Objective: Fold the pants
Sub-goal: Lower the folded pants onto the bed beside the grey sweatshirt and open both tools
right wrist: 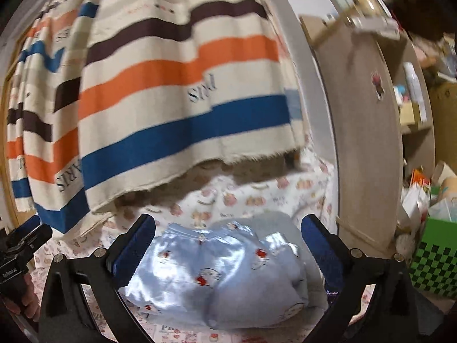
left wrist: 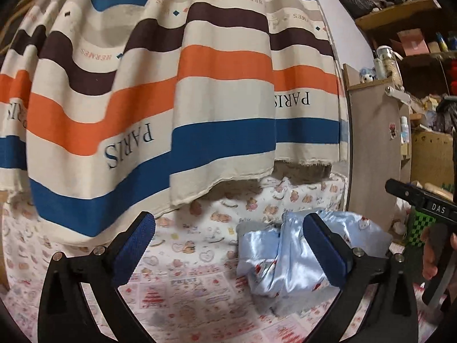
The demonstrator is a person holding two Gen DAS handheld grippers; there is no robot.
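Light blue satin pants [right wrist: 222,274] with a cartoon cat print lie in a folded bundle on the printed bed sheet [right wrist: 257,197]. My right gripper [right wrist: 228,220] is open above and just short of them, and its blue pads [right wrist: 134,248] stand wide on either side without pressing the cloth. In the left wrist view the pants [left wrist: 274,260] lie low and to the right, partly behind the right finger of my open left gripper [left wrist: 230,218], which holds nothing. The right gripper's body [left wrist: 422,208] and a hand [left wrist: 431,257] show at that view's right edge.
A striped curtain [left wrist: 200,85] in orange, blue and brown hangs over the far side of the bed. A pale wooden cabinet [left wrist: 374,148] stands to the right, with cluttered shelves [left wrist: 405,8] behind it. A green checkered box [right wrist: 434,265] sits low on the right.
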